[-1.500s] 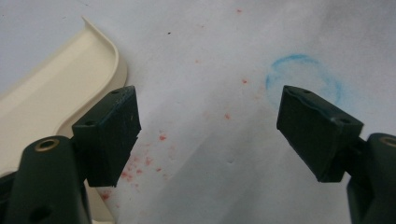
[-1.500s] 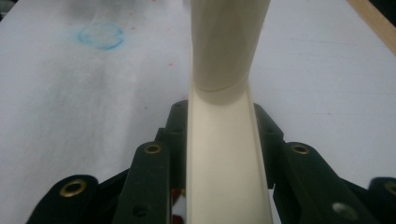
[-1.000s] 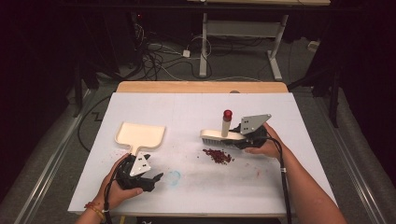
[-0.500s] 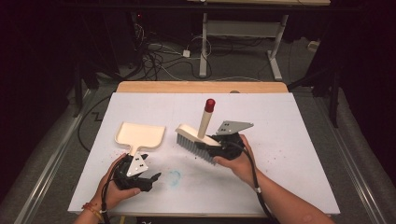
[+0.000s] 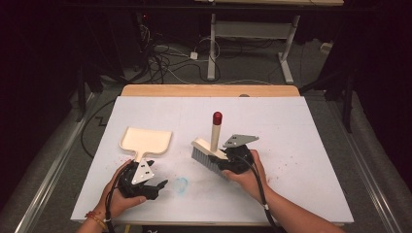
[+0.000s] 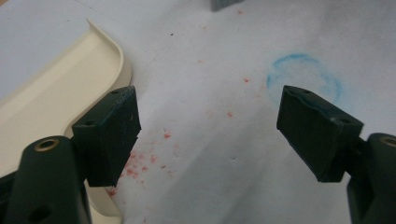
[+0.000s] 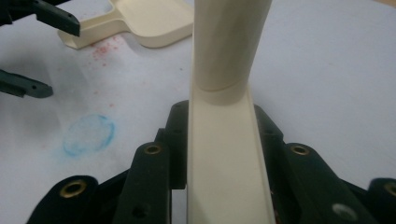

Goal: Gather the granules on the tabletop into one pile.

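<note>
Now the right gripper (image 5: 228,162), clamped on the brush (image 5: 210,154), has swept leftward toward the dustpan (image 5: 145,141), while the left gripper (image 5: 151,183) gapes empty.

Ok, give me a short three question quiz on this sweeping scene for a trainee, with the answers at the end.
1. What does the right gripper hold?
2. True or false: the left gripper is clamped on the dustpan.
3. Which colour is the ring drawn on the table: A red, B blue, C green?

Key:
1. The brush, gripped on its cream back with the red-tipped handle pointing up.
2. False. Its jaws stand open, with only the table between them; the dustpan lies just beside one jaw.
3. B. The blue ring lies between the two hands.
</note>
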Tool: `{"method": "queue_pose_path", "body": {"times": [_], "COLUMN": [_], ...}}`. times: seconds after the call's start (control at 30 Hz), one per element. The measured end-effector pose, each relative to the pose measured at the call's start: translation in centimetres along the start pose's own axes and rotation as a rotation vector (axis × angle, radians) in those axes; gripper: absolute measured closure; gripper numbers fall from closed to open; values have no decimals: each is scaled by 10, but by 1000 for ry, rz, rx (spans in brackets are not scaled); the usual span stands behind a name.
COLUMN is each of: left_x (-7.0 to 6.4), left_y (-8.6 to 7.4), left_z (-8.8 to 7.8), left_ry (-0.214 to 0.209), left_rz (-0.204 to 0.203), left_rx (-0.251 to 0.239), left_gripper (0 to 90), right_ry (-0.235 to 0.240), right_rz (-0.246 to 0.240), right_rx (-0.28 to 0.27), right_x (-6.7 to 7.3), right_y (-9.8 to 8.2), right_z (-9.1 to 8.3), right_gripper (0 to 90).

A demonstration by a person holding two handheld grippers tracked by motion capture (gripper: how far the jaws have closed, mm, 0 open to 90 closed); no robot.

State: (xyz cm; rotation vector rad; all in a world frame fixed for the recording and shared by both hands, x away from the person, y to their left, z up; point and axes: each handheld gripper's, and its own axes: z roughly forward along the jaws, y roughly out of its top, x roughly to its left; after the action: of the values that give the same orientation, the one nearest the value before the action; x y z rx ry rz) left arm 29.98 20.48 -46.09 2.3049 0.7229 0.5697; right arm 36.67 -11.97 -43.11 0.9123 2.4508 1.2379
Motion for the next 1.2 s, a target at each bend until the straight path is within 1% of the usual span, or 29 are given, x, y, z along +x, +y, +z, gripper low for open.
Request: {"method": "queue_pose_path", "body": {"times": [0.07,0.1,0.2,0.37,0.5,0.6,0.63,0.77,0.8,0.87,0.93,0.97,1.0,1.03,1.1,1.2], "left_x": [0,-1,-1,-1,-2,-3,-2,-3,-3,-3,-4,-4,-3,-3,-3,-2], "left_y": [0,0,1,2,2,2,2,2,3,3,4,4,4,4,4,4], "left_z": [0,0,1,1,1,1,0,1,1,2,2,2,3,3,3,4], "left_ry": [0,-2,-1,-1,3,6,13,7,14,13,10,11,12,7,13,13], "left_rz": [-3,-2,1,5,11,14,23,16,24,28,29,28,30,23,26,23], "left_rx": [-4,-3,-4,-6,0,-2,-4,2,0,0,3,3,3,7,5,6], "left_gripper": [208,208,208,208,207,207,207,207,207,208,207,208,208,207,207,207], "right_ry": [-18,-22,-27,-50,-38,-27,-28,-32,-27,-20,2,7,19,33,46,83], "right_rz": [15,19,28,-5,-32,-42,-48,-70,-79,-80,-91,-95,-97,-103,-121,-151], "right_rx": [3,8,-4,-29,-44,-49,-54,-36,-26,-18,1,1,3,9,14,62], "right_x": [-3,-5,-9,-12,-17,-23,-26,-36,-38,-41,-44,-45,-47,-48,-49,-48], "right_y": [-3,-5,-8,-8,-13,-18,-20,-29,-32,-38,-44,-47,-49,-51,-55,-60], "right_z": [-9,-14,-27,-50,-68,-85,-91,-116,-122,-131,-139,-142,-146,-150,-157,-166], "right_gripper": [673,673,673,673,672,672,672,672,672,672,672,672,672,672,672,672]}}
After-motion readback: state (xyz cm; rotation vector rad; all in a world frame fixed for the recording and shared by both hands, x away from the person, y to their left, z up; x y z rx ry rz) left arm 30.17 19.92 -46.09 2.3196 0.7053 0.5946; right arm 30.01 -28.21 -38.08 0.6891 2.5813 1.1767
